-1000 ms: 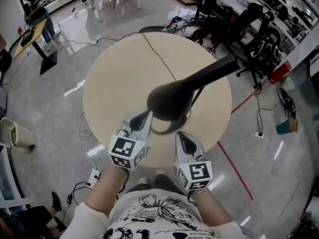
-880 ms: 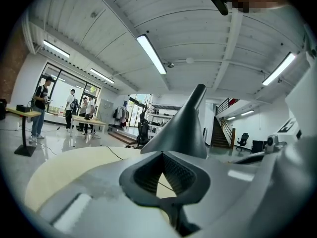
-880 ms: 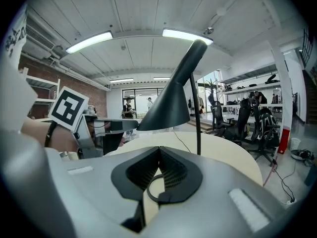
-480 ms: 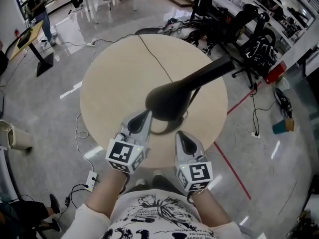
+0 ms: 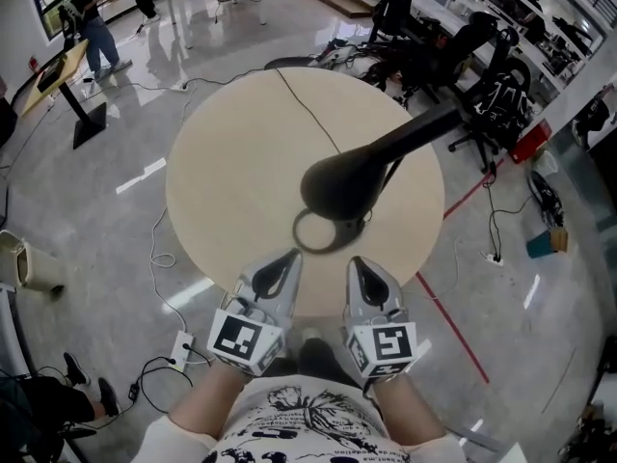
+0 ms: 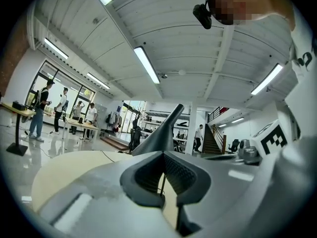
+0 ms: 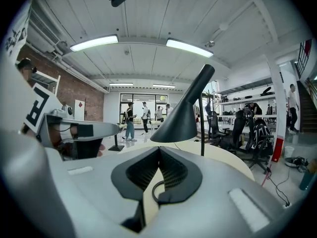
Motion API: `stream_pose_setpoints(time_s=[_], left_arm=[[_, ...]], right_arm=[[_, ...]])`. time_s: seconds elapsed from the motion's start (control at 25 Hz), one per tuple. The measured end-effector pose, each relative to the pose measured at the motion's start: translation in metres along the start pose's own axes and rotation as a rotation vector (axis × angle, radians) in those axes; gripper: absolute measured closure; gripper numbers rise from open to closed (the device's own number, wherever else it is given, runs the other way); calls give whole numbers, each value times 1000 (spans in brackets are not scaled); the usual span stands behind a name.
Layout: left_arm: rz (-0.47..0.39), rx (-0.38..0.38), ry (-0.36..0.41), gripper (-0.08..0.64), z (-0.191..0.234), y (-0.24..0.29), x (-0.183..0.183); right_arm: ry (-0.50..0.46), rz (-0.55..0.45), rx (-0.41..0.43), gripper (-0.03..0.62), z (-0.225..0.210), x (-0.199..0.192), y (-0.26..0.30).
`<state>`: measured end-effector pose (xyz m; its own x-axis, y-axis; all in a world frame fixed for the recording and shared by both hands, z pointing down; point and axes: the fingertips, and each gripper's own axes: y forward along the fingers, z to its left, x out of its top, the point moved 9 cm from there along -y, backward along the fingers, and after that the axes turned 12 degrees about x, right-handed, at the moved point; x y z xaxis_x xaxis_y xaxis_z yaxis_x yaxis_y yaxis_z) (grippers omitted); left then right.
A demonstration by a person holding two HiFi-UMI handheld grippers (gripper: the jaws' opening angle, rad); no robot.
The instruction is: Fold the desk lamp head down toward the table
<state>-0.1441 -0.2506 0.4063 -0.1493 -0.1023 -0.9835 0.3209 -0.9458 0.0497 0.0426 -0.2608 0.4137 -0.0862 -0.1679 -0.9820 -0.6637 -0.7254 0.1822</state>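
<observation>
A black desk lamp stands on the round beige table (image 5: pixel 231 162). Its cone head (image 5: pixel 342 186) hangs above its ring base (image 5: pixel 318 231), and the neck rises to the upper right. The head points down at a slant in the right gripper view (image 7: pixel 183 115), and it also shows in the left gripper view (image 6: pixel 158 133). My left gripper (image 5: pixel 285 261) and right gripper (image 5: pixel 359 265) hover side by side at the table's near edge, short of the lamp. Both are shut with nothing between the jaws (image 6: pixel 162 155) (image 7: pixel 158 150).
A thin black cable (image 5: pixel 308 114) runs from the lamp across the table to the far edge. Office chairs (image 5: pixel 482 56) crowd the back right. People stand at desks at the far left (image 5: pixel 87 17). A power strip (image 5: pixel 183 340) and cords lie on the floor.
The left gripper has drawn back from beside the lamp head to the table's near edge. The right gripper has also moved back slightly. The lamp head sits a little further right.
</observation>
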Motion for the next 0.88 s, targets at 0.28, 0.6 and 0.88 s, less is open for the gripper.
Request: stream_pose_setpoints(time_s=[0.28, 0.6, 0.88], left_arm=[[50, -37, -28, 560, 4, -38, -13], [46, -33, -8, 558, -14, -72, -25], [33, -15, 53, 558, -65, -115, -31]], right_arm=[[-58, -16, -45, 583, 40, -10, -18], [-50, -29, -64, 583, 56, -20, -58], [-38, -36, -23, 583, 78, -35, -116]])
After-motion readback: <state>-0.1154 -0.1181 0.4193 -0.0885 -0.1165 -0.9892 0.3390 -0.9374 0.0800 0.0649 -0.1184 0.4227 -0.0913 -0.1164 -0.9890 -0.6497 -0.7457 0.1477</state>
